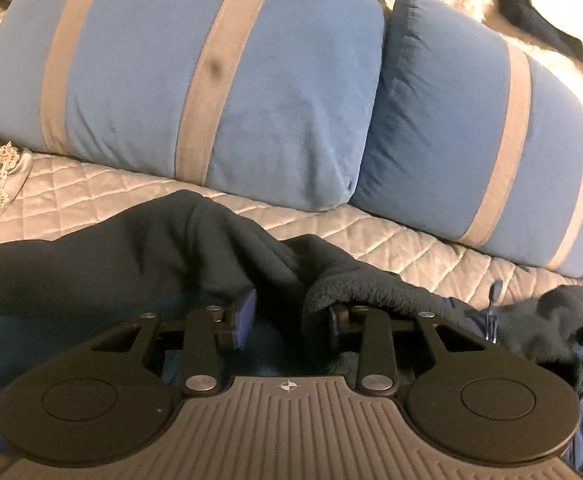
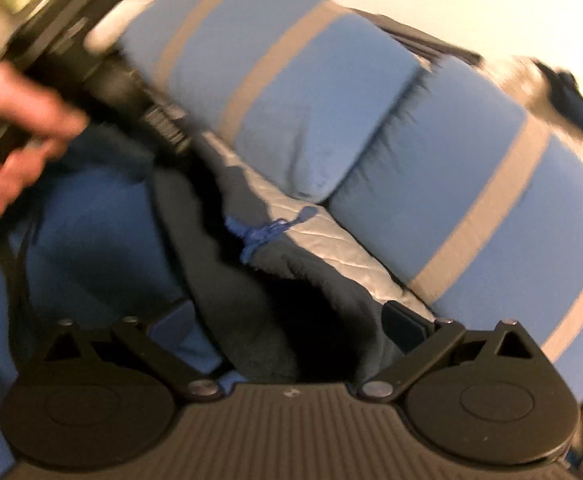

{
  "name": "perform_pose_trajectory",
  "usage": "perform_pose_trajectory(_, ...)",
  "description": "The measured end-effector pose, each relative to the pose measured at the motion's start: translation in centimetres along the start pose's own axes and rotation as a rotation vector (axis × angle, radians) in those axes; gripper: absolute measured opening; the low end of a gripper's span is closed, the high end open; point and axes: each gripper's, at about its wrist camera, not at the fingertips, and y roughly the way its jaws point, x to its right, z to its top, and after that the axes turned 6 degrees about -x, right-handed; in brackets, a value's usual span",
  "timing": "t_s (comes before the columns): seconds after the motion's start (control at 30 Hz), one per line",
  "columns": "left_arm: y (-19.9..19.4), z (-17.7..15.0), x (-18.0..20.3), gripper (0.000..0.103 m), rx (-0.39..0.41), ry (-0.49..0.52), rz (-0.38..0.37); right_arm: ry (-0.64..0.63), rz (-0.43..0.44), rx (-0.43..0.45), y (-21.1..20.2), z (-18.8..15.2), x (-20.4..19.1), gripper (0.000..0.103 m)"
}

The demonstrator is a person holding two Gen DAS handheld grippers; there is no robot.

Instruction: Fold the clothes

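On bed, near pillows (image 1: 211,80): fleece jacket (image 1: 91,280), soft, limp, bulky. Best taken at hem. Left gripper (image 1: 289,320) part-closed, fleece draped over one finger, grip uncertain; right gripper (image 2: 291,320) wide apart.

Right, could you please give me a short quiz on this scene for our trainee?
1. True or false: the right gripper has its jaws spread wide.
2. How many striped pillows lie on the quilt? A one, B two, C four.
3. Fill in: the dark garment drapes over one finger of the ___ gripper.
Key: 1 true; 2 B; 3 left gripper.
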Motion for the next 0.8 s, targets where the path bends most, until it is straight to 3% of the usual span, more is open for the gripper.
perform_pose_trajectory(0.27,0.0,0.0,-0.3,0.035,0.000,-0.033,-0.014,-0.317,-0.136,-0.037,2.5,-1.0,-4.3,0.103)
perform_pose_trajectory(0.4,-0.1,0.1,-0.3,0.035,0.001,-0.034,-0.009,-0.417,-0.211,-0.048,3.3,-1.3,-5.5,0.099)
perform_pose_trajectory(0.53,-0.1,0.0,-0.4,0.035,-0.004,-0.032,-0.004,-0.399,-0.235,-0.084,3.7,-1.3,-4.6,0.069)
perform_pose_trajectory(0.6,-0.1,0.0,-0.3,0.036,-0.006,-0.028,0.000,-0.367,-0.221,-0.091,3.6,-1.3,-3.9,0.046)
perform_pose_trajectory(0.63,-0.1,0.0,-0.3,0.036,-0.006,-0.026,0.003,-0.347,-0.218,-0.087,3.4,-1.1,-3.6,0.026)
perform_pose_trajectory(0.67,-0.1,0.0,-0.3,0.037,-0.006,-0.024,0.005,-0.325,-0.215,-0.081,3.2,-1.0,-3.2,0.019)
perform_pose_trajectory(0.8,-0.2,-0.1,-0.4,0.038,0.002,-0.022,-0.008,-0.258,-0.201,-0.052,2.5,-0.5,-2.1,0.015)
